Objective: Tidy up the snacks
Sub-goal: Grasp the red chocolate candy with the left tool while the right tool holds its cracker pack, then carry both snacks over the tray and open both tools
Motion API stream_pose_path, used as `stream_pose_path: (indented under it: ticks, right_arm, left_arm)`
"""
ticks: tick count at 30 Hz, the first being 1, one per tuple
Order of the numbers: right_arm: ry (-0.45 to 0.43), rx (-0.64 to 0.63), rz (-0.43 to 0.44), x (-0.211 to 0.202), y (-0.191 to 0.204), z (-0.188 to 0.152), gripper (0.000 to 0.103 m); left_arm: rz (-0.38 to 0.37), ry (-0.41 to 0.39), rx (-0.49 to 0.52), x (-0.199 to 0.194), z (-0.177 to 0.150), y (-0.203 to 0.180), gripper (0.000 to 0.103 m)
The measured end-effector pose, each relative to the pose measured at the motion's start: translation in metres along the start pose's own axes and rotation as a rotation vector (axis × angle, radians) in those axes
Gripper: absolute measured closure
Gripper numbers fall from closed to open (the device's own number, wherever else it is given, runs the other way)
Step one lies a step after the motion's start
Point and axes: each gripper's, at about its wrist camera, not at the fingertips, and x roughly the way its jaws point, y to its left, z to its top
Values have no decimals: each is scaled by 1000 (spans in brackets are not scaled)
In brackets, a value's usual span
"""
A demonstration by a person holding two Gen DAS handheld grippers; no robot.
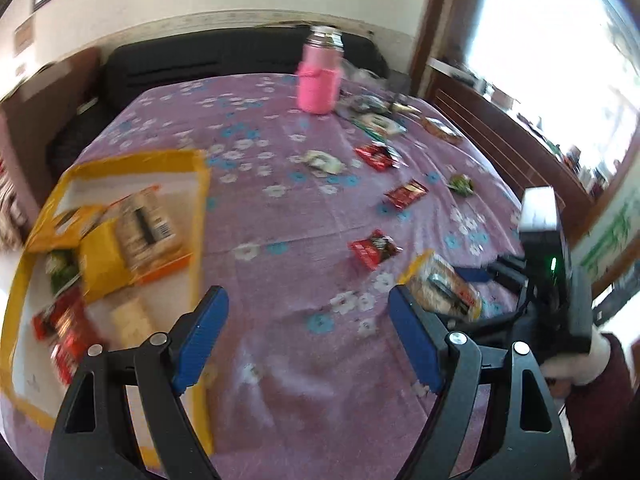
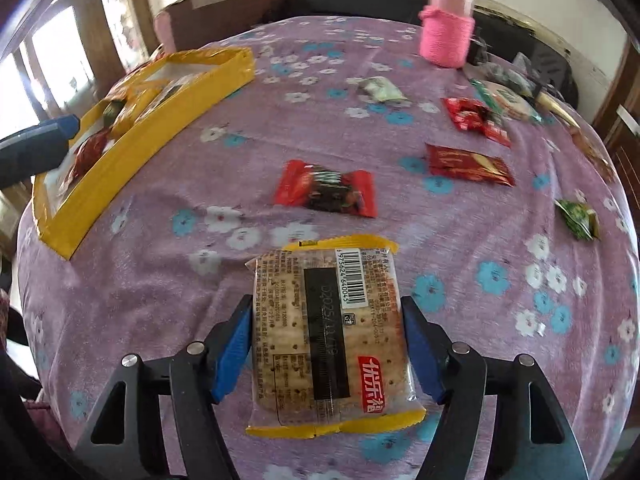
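From the left wrist view, the left tongs (image 1: pixel 308 340) stand wide apart with nothing between them, over the purple flowered cloth on the desk (image 1: pixel 288 216). To their left lies the yellow tray (image 1: pixel 132 164), already carrying several packets. Just past their right finger, the cracker packet (image 1: pixel 444 284) sits in the right tongs, blurred here. Ahead and to the right, small red packets lie scattered, and a pink bottle (image 1: pixel 320 76) stands far ahead.

From the right wrist view, the right tongs (image 2: pixel 326 344) are closed on the cracker packet (image 2: pixel 328 332), one pad on each long side, near its middle. The packet looks light, flat and fairly stiff, but the crackers inside would likely crack under a hard squeeze, and the glossy film may slip. Gripping across the narrow width, as here, seems sound. Ahead of the tongs lies a red candy packet (image 2: pixel 326 194); the tray (image 2: pixel 160 120) is ahead to the left.
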Motion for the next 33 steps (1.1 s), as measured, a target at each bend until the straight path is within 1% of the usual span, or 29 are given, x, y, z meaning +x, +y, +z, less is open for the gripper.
stream_pose_path:
  ticks: [3,6,8,10,13,15,17,18,19,20,23,27,29,33]
  right_arm:
    - [-54,105,7,-8,-32,4,32]
    - [-139,229,36,-13,-69,11,32]
    - [-175,273,49,-15,-82,11,32]
    - [-201,305,77,-13,-90,10,32]
    - [-205,323,100,-7,-97,7,32]
    - [-207,329,109,-5,-98,7,32]
    - [-215,329,118,-7,-99,7,33]
    - [-216,331,122,-8,-99,7,32]
    - [-217,334,129,-8,-99,7,33]
    - [-217,335,131,-8,-100,6,33]
    - [-220,345,138,-8,-101,5,33]
    - [-228,354,139,-9,-102,4,33]
    - [-232,355,135,-10,-102,2,33]
    - [-235,360,140,-11,-101,1,33]
  left_arm:
    - [-31,28,25,28,10,-12,21]
    - [-48,79,75,61,21,-28,22]
    - [-79,109,109,83,27,-37,33]
    - [-59,128,157,102,33,-46,35]
    - [-35,126,241,121,37,-58,36]
    - [-32,146,302,134,38,-66,42]
    - [-57,192,333,146,36,-73,51]
    - [-69,178,328,146,37,-73,55]
    - [-70,176,320,146,37,-74,63]
    - [-63,175,311,146,37,-75,80]
    - [-27,157,304,144,35,-78,84]
    - [-1,118,259,129,31,-71,84]
    - [-5,99,219,114,29,-64,84]
    - [2,37,131,72,25,-40,84]
